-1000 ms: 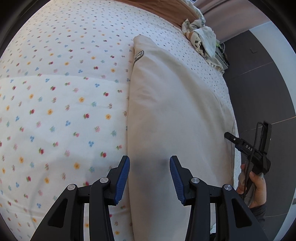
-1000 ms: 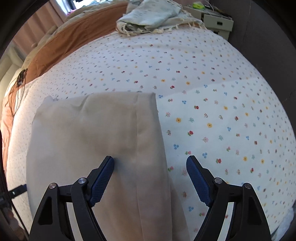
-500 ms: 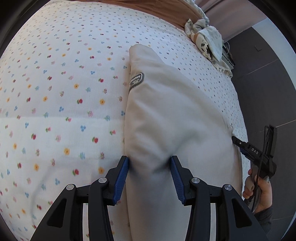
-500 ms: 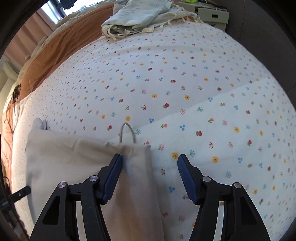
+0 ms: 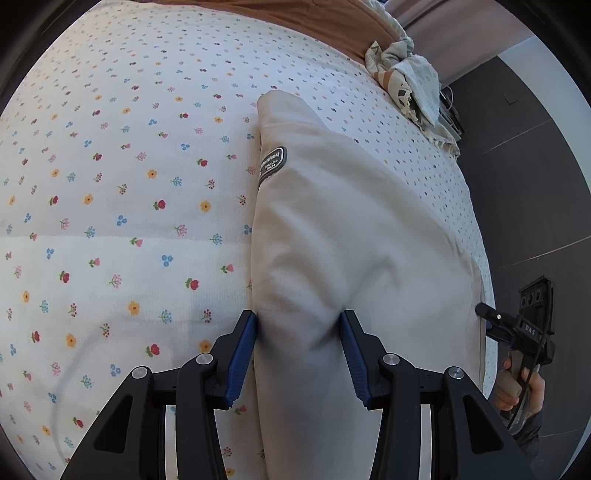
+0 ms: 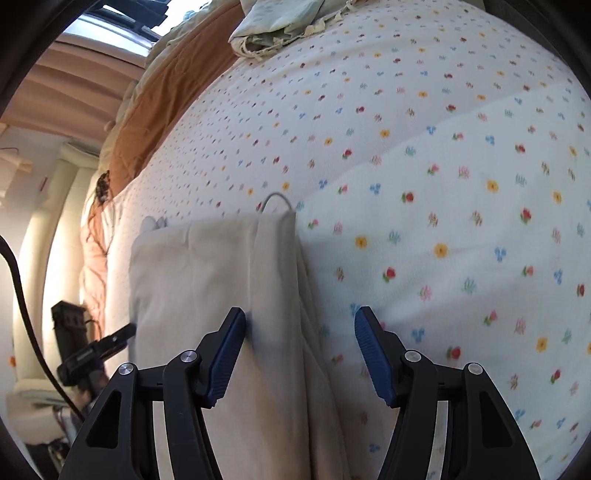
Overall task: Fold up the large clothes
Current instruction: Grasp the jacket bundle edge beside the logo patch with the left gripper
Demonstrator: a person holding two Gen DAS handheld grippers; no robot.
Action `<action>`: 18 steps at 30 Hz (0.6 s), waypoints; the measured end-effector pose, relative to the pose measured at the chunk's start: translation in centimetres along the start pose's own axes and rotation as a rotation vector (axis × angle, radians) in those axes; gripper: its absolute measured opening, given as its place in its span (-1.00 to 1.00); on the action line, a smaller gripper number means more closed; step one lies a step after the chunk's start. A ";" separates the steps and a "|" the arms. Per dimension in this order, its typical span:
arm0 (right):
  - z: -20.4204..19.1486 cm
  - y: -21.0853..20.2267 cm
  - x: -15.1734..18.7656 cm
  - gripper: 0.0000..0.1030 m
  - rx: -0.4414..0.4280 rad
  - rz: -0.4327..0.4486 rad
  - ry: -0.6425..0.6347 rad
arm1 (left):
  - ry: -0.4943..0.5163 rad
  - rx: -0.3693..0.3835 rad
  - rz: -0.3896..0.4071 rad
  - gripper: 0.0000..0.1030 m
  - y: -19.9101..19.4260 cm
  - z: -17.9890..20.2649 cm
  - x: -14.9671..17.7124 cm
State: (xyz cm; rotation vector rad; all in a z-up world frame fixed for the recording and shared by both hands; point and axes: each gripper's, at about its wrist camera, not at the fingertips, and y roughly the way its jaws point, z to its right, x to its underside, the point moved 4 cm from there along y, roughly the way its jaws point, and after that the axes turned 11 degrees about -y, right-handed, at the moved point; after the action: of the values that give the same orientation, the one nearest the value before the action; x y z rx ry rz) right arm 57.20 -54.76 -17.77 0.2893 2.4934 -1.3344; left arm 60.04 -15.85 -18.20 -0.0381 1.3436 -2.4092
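A folded beige garment (image 5: pixel 343 236) with a dark oval label (image 5: pixel 272 163) lies on the flowered bed sheet (image 5: pixel 110 221). My left gripper (image 5: pixel 298 332) straddles its near left edge; the cloth bulges up between the blue pads (image 5: pixel 243 343), which press its sides but stay apart. In the right wrist view the same garment (image 6: pixel 207 280) shows its folded edge and a grey drawstring loop (image 6: pixel 275 201). My right gripper (image 6: pixel 300 332) is open around that edge, left pad (image 6: pixel 229 343) on the cloth, right pad over the sheet.
A crumpled pale patterned cloth (image 5: pixel 410 85) lies at the far corner of the bed by a brown blanket (image 5: pixel 295 14). The bed's edge runs along the dark floor (image 5: pixel 524 184). The other gripper (image 5: pixel 517 332) shows at the right edge.
Both grippers moved forward over the garment and narrowed. The left jaws now pinch a raised fold of cloth. The right gripper closed in on the drawstring edge.
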 end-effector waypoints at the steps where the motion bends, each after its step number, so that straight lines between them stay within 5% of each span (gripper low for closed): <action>1: -0.2 0.1 0.4 0.21 -0.034 -0.013 -0.001 | 0.008 -0.002 0.001 -0.08 -0.1 0.1 0.1; 13: -1.3 4.3 -0.2 0.25 -0.293 -0.049 0.062 | 0.013 -0.009 -0.005 -0.07 0.8 0.2 -0.5; 18: -2.2 5.6 -1.6 0.24 -0.330 -0.047 0.068 | 0.014 -0.012 -0.002 -0.03 1.4 0.5 -1.7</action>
State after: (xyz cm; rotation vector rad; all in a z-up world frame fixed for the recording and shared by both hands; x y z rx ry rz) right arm 60.06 -49.88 -20.44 0.2046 2.7378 -0.9186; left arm 62.15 -16.35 -18.82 -0.0263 1.3652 -2.4076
